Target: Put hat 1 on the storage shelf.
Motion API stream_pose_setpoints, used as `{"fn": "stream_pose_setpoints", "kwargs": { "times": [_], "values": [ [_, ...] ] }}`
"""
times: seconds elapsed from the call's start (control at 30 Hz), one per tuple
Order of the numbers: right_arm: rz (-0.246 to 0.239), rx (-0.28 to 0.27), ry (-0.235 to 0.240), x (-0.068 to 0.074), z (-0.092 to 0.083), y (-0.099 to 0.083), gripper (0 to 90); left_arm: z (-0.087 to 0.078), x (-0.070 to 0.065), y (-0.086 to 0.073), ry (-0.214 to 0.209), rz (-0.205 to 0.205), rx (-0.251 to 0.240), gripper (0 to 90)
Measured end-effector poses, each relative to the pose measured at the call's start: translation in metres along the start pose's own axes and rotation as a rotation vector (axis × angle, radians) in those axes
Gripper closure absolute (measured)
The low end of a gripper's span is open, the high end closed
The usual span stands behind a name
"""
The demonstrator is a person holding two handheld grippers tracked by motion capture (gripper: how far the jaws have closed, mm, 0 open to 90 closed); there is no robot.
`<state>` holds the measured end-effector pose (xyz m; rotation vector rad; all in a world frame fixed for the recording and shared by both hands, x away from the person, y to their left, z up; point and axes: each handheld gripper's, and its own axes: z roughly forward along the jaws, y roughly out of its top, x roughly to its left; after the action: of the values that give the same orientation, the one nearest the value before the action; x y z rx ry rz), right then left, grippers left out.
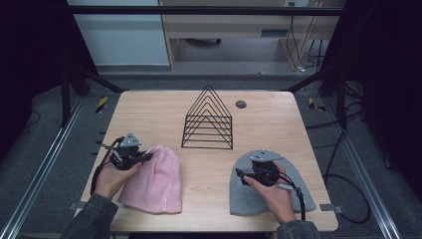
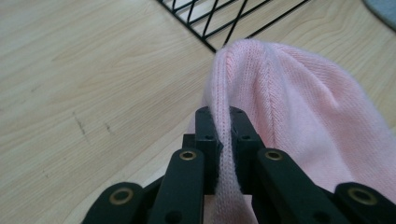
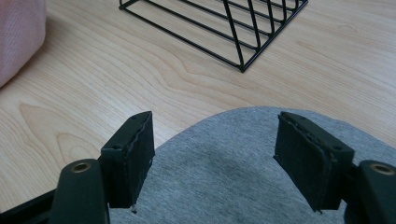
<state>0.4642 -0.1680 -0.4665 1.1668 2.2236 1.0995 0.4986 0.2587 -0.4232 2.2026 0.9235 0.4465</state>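
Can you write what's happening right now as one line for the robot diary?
left claw: shut on pink beanie | right claw: open over grey beanie | wire rack: untouched

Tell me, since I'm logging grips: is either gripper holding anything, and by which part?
The left gripper pinches the pink hat by a fold at its edge. The right gripper is open above the grey hat, holding nothing.
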Motion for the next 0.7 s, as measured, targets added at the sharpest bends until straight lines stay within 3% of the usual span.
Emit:
{"fn": "stream_pose_setpoints", "kwargs": {
  "times": [0.23, 0.4, 0.57, 0.7],
  "values": [
    [-0.022, 0.014, -0.017, 0.005, 0.0, 0.0, 26.9, -0.016, -0.012, 0.012, -0.006, 0.029, -0.048, 84.4],
    [0.003, -0.004, 0.003, 0.01, -0.005, 0.004, 26.5, -0.031, -0.021, 0.024, -0.009, 0.057, -0.073, 84.4],
    [-0.057, -0.001, -0.003, 0.019, -0.011, 0.02, 27.6, -0.039, -0.025, 0.037, -0.013, 0.075, -0.093, 84.4],
    [-0.096, -0.017, 0.02, 0.027, -0.018, 0.039, 27.7, -0.053, -0.029, 0.062, 0.005, 0.115, -0.097, 84.5]
  ]
}}
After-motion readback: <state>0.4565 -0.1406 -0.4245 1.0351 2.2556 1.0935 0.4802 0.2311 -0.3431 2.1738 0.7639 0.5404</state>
